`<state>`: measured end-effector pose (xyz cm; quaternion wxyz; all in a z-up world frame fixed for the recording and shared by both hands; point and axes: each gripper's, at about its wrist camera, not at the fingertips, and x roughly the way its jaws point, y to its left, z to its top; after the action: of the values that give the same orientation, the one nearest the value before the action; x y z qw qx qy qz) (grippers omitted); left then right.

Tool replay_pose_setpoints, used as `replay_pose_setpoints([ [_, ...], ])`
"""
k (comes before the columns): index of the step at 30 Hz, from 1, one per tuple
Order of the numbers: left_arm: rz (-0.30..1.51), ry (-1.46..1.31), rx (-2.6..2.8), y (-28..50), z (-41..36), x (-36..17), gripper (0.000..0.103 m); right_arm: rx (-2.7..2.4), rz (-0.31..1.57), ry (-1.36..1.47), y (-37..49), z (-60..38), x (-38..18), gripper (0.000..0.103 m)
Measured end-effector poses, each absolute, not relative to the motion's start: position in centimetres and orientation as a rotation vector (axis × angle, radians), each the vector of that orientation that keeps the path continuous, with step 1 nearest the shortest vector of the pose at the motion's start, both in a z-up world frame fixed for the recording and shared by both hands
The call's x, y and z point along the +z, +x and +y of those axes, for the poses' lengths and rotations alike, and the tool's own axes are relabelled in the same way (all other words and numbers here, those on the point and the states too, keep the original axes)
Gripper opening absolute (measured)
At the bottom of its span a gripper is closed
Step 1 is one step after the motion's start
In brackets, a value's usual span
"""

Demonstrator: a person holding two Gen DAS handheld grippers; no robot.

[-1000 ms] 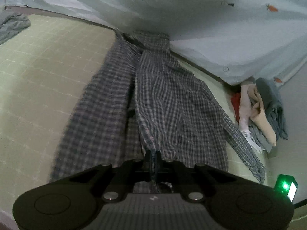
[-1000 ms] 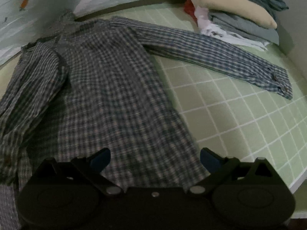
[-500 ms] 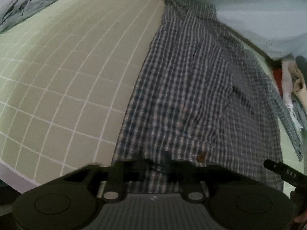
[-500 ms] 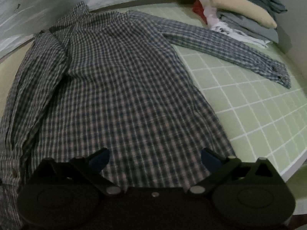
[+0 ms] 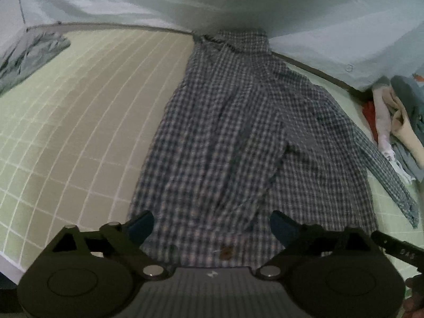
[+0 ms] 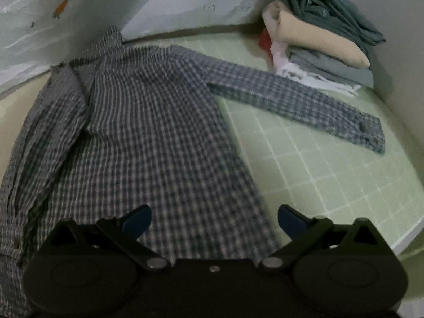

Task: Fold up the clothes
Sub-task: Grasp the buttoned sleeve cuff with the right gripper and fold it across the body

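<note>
A blue-and-white checked long-sleeved shirt lies flat on the green gridded mat, collar at the far end. Its left part is folded in over the body. Its right sleeve stretches out to the right on the mat. My left gripper is open and empty, just above the shirt's near hem. My right gripper is open and empty over the near right part of the shirt.
A pile of folded clothes sits at the far right. A grey garment lies at the far left. A pale sheet with carrot prints hangs behind. The mat's near edge is close on the right.
My left gripper was shut on the shirt's edge; it has laid that side over the body, let go and opened. The right gripper stayed open and shifted slightly.
</note>
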<state>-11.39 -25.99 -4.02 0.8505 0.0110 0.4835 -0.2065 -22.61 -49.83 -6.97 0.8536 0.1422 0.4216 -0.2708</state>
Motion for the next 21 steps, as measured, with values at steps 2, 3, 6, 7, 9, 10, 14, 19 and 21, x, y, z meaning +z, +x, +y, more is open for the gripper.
replay_pose_setpoints([
  [2,0.992,0.039,-0.415,-11.7,-27.2,-3.6,0.099,-0.56,0.891,0.305,-22.4,-50.8,-6.9,0.103],
  [3,0.98,0.048,-0.398,-11.8,-27.8,-3.4,0.099,-0.556,0.892,0.303,-22.3,-51.4,-6.9,0.103],
  [6,0.949,0.066,-0.363,-11.8,-29.5,-3.0,0.099,-0.572,0.872,0.273,-22.2,-53.7,-7.0,0.103],
  [7,0.94,0.068,-0.36,-11.8,-29.9,-3.0,0.099,-0.578,0.869,0.268,-22.1,-54.7,-7.1,0.103],
  [9,0.926,0.076,-0.349,-11.6,-30.9,-2.8,0.1,-0.593,0.862,0.29,-22.1,-57.1,-7.5,0.102],
  [10,0.918,0.079,-0.344,-11.6,-31.3,-2.7,0.1,-0.607,0.859,0.303,-22.2,-58.4,-7.8,0.102],
  [14,0.912,0.127,-0.3,-11.4,-33.0,-2.8,0.101,-0.693,0.843,0.323,-22.3,-63.2,-8.8,0.098],
  [19,0.939,0.169,-0.289,-11.0,-34.4,-3.4,0.101,-0.858,0.805,0.312,-22.9,-68.6,-9.4,0.096],
  [21,0.952,0.176,-0.291,-10.8,-34.8,-3.7,0.101,-0.896,0.805,0.327,-23.2,-70.2,-9.9,0.096],
])
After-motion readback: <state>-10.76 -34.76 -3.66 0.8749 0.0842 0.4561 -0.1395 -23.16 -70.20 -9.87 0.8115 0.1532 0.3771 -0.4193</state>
